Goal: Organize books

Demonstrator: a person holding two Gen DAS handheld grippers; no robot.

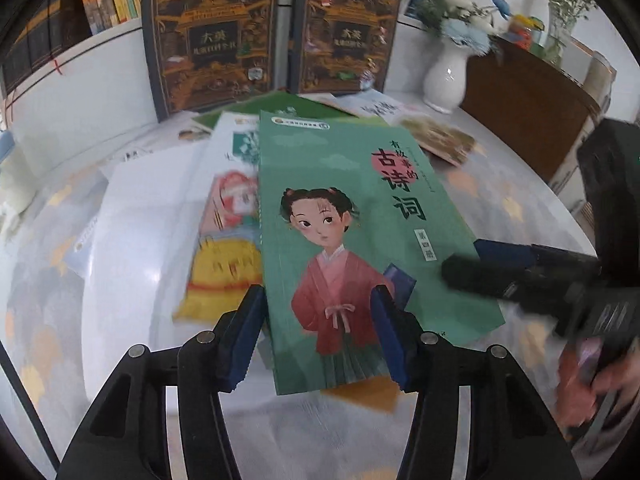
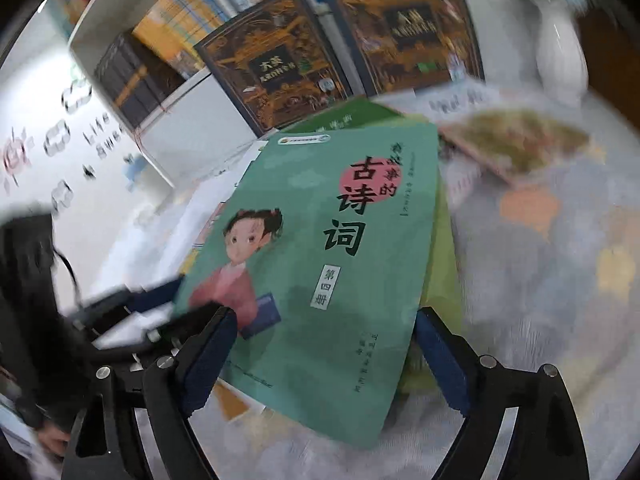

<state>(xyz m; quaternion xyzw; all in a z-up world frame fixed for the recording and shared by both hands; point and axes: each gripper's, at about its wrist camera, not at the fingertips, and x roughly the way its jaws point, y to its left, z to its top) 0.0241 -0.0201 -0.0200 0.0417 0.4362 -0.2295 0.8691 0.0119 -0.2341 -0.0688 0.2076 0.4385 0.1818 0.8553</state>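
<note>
Table [image 1: 132, 240]: glossy white top with a pale leaf print, strewn with loose books. Green poetry book [image 1: 360, 220] lies face up on top of the pile, cover showing a girl in a red robe. Left gripper [image 1: 318, 338] spread wide, its fingers straddling the book's near edge; right gripper [image 2: 326, 360] likewise wide over the same book, blurred. Behind: two dark ornate volumes [image 1: 208, 40] standing upright against a white bookshelf [image 1: 100, 56]; white vase [image 1: 444, 76] with flowers beside a brown cabinet [image 1: 528, 108].
</note>
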